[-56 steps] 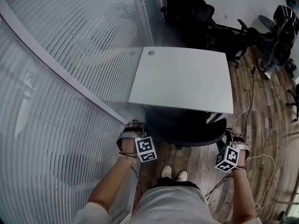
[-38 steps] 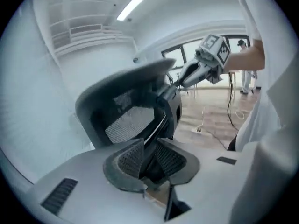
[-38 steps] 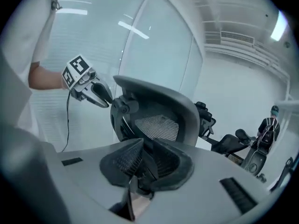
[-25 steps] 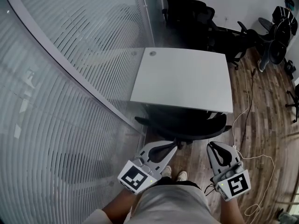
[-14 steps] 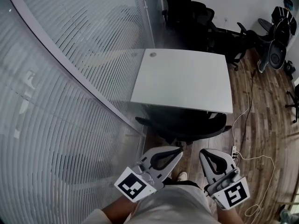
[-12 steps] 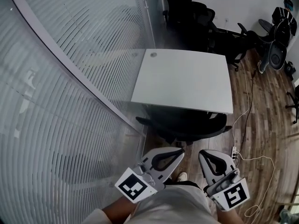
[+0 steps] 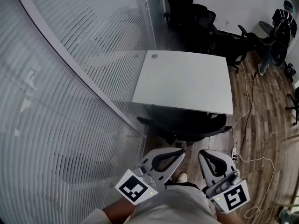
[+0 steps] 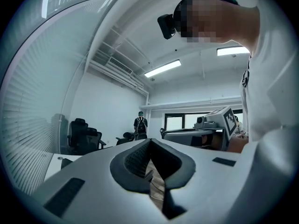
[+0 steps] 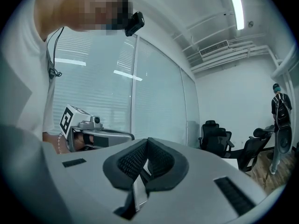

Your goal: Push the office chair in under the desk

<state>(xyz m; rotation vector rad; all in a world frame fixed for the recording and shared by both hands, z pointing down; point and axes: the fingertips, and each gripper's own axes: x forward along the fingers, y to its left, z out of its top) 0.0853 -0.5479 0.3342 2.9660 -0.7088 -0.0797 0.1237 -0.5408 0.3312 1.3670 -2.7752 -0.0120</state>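
Jaws of left gripper (image 7: 180, 153) fully closed, pads together, nothing held. Right gripper (image 7: 202, 155) likewise closed, empty. Office chair (image 7: 184, 125) tucked in under desk (image 7: 187, 78), well apart from both grippers.

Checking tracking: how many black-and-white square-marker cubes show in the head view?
2. One cube rides the left tongs, bottom left of centre; the other cube rides the right tongs, bottom right. None seems hidden.
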